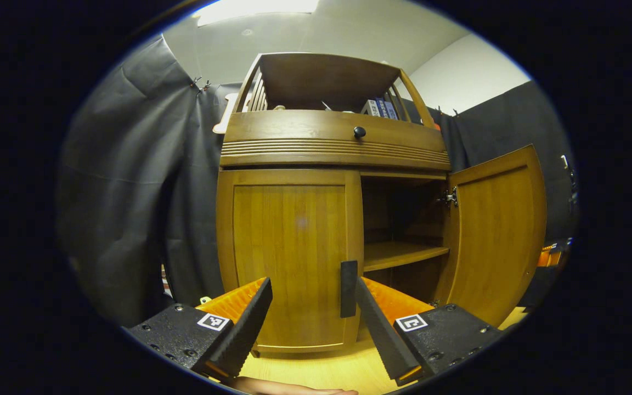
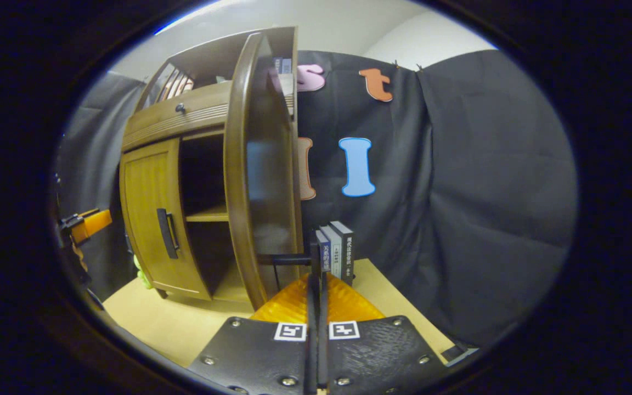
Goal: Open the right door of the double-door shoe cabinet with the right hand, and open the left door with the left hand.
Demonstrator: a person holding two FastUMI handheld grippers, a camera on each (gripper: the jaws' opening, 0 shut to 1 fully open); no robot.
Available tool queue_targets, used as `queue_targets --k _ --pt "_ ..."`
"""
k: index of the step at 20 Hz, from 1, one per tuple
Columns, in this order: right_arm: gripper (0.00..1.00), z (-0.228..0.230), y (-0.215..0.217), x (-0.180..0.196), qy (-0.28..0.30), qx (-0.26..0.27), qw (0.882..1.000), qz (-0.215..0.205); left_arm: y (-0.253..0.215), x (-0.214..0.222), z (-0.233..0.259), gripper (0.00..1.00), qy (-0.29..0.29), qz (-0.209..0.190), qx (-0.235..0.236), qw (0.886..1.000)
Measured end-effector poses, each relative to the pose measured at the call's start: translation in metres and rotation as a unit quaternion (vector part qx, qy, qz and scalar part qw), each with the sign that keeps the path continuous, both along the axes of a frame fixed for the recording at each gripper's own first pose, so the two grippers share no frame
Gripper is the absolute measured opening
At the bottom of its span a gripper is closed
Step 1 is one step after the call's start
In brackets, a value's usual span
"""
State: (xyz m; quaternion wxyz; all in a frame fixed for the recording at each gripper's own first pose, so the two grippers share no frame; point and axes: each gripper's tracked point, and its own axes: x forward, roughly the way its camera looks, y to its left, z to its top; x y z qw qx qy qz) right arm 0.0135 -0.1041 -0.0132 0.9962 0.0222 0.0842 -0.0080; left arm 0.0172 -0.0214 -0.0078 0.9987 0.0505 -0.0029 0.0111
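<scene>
Left gripper view: shoe cabinet [image 1: 332, 148] stands upright on the light wood tabletop [image 1: 327, 370], front facing the camera. Left door [image 1: 291, 258] is flat shut; its handle [image 1: 348, 288], long axis vertical, sits at the door's inner edge. Right door [image 1: 497, 230] is swung out wide on its hinge [image 1: 450, 197], inner face toward the camera, exposing the inside shelf [image 1: 401, 253]. Left gripper [image 1: 311, 296] is spread wide and grips nothing. Its fingers [image 1: 379, 329] sit low in front of the left door, and the handle appears between the tips, nearer the right-hand one; contact can't be judged. Bare tabletop below the door, black cloth wall [image 1: 140, 181] to the cabinet's left.

Right gripper view: cabinet seen obliquely from its right side. Right door [image 2: 258, 170] stands nearly edge-on, with its handle [image 2: 288, 259] sticking out toward the camera. Right gripper [image 2: 318, 274] has its jaws pressed together on that handle's bar. Left door [image 2: 154, 219] is closed, its vertical handle [image 2: 166, 233] clear. A few books [image 2: 337, 252] stand upright just behind the gripper tips. The other gripper [image 2: 88, 224] shows at far left, near the left door. Open tabletop [image 2: 184, 323] in front of the cabinet.
</scene>
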Motion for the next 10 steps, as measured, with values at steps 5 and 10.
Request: queue_targets --k 5,10 --pt "0.02 0.000 -0.031 0.011 -0.021 0.010 0.998 0.056 -0.008 0.009 -0.013 0.95 0.017 -0.001 0.006 1.000" --pt "0.14 0.001 -0.035 0.016 -0.035 -0.012 0.996 0.081 -0.015 0.021 -0.026 0.89 0.027 0.003 0.006 1.000"
